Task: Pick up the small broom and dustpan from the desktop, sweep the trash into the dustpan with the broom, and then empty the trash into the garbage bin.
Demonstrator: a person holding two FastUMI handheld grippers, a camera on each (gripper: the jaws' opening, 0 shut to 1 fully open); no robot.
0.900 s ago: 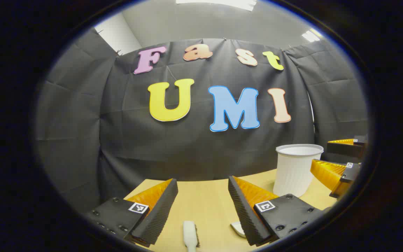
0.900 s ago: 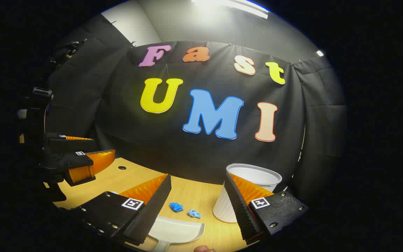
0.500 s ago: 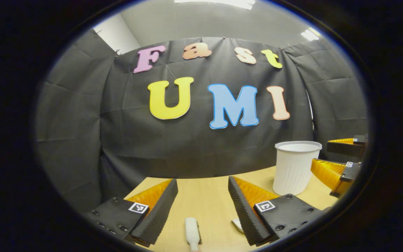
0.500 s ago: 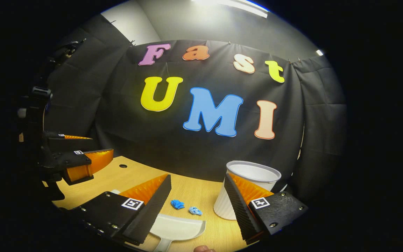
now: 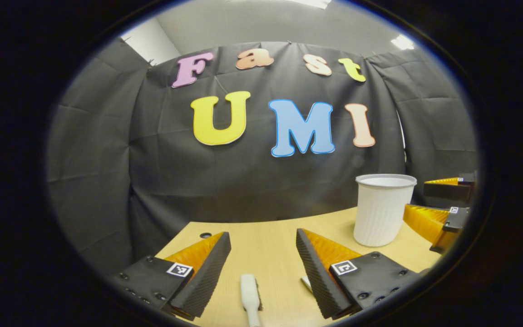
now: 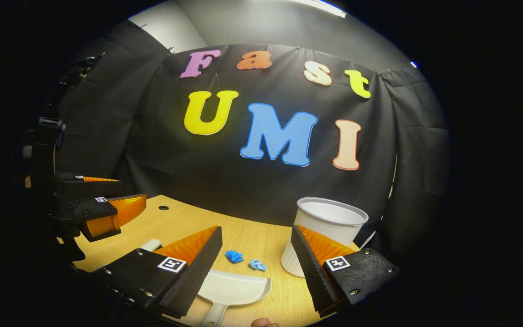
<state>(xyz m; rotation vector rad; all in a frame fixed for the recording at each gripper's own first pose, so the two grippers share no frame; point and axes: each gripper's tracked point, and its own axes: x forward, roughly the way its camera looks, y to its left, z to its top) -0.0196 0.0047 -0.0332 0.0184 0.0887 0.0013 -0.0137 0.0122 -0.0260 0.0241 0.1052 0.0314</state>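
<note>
Left gripper (image 5: pixel 261 243) hangs open above the broom (image 5: pixel 249 293) on the table (image 5: pixel 270 231). Right gripper (image 6: pixel 254 238) hangs open above the dustpan (image 6: pixel 232 288), beside two trash scraps (image 6: pixel 234 256) and the bin (image 6: pixel 329 227).

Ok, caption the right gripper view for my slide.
Open right gripper above white dustpan, two blue scraps and white bin ahead.

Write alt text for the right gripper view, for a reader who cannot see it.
The right gripper, fingers open, hovers over a white dustpan lying on a wooden desktop. Two blue scraps of trash lie just beyond the pan, with a white ribbed garbage bin to their right. The left gripper, also open, is at the left edge.
</note>
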